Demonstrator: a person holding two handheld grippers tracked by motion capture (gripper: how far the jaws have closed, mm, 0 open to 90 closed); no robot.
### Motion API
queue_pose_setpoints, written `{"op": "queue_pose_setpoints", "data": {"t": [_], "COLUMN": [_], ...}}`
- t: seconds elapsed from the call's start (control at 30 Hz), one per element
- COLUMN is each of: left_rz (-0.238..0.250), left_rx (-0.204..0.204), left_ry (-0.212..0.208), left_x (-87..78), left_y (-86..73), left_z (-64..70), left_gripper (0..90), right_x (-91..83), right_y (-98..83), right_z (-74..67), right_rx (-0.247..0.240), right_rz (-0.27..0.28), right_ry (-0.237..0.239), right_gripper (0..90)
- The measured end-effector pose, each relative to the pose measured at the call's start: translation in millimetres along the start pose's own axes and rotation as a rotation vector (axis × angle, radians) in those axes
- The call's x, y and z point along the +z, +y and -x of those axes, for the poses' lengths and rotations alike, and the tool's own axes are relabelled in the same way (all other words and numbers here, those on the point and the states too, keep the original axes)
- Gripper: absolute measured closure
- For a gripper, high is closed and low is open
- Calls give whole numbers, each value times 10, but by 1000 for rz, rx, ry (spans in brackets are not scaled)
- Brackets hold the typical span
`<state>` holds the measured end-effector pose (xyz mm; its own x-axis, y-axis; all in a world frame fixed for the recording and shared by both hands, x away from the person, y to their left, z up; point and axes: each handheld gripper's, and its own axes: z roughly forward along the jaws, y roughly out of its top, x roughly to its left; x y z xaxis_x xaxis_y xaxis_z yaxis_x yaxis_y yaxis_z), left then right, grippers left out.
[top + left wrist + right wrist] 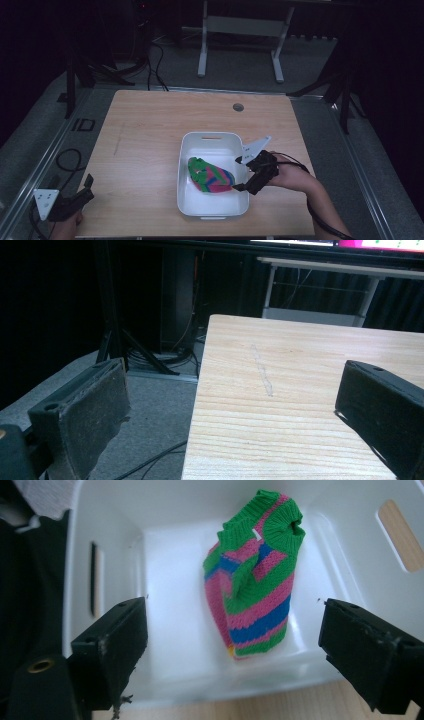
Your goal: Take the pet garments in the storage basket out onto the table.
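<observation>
Okay, high view first: a white bin [214, 145] is sitting on the wooden table [145, 150], right of centre and toward my side, and a striped knit garment [211, 175] in green, pink and blue is lying bunched up inside it, in the near half. My right gripper [241, 173] is hovering just beside the bin's right wall with its jaws spread wide, pointing in toward the garment but gripping nothing; my right hand [287, 175] is coming in behind it, cable trailing back along the forearm. My left gripper [86, 187] is sitting well apart from the bin, off the table's near left corner, grey plate on top, jaws spread as far as I can tell here. Left gripper view: both black jaws are standing wide apart with nothing between them, one over the grey floor [150, 440] and one over the table edge [200, 405]; a faint pale scuff [262, 371] is running along the wood grain ahead. Right gripper view: I am looking down over the bin rim [210, 690] with my jaws spread well apart, the garment [252, 575] lying between them farther in on the bin floor, not touching either jaw, its green ribbed collar at the far end. A handle slot [400, 535] is showing in the bin wall at right.
</observation>
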<state>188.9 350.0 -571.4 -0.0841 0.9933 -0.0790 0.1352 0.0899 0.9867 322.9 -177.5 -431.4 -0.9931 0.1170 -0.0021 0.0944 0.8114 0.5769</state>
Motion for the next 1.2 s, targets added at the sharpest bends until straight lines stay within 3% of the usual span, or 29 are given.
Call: {"op": "queue_pose_setpoints", "data": {"t": [0.13, 0.47, 0.73, 0.8, 0.97, 1.13, 1.2], "left_rz": [1, 2, 2, 2, 1, -1, 1], "left_rx": [1, 1, 0, -2, -1, 1, 1], "left_ry": [-1, -3, -6, -6, -6, -6, -6], "left_x": [-1, -1, -1, -1, 0, 1, 0], "left_y": [-1, -1, -1, -1, -1, 0, 0], "left_z": [0, 0, -3, -4, -4, -3, -2], "left_gripper": [13, 13, 14, 13, 13, 13, 13], "right_x": [196, 673, 909, 1050, 1218, 1298, 1385], "right_y": [88, 297, 413, 452, 501, 550, 552], "right_z": [14, 74, 97, 93, 74, 70, 60], "right_rx": [6, -11, -29, -39, -75, -79, -89], "right_rz": [-35, -138, -193, -238, -335, -371, -410], "right_ry": [36, 38, 46, 52, 12, 9, 0], "right_gripper": [128, 129, 140, 142, 187, 208, 212]}}
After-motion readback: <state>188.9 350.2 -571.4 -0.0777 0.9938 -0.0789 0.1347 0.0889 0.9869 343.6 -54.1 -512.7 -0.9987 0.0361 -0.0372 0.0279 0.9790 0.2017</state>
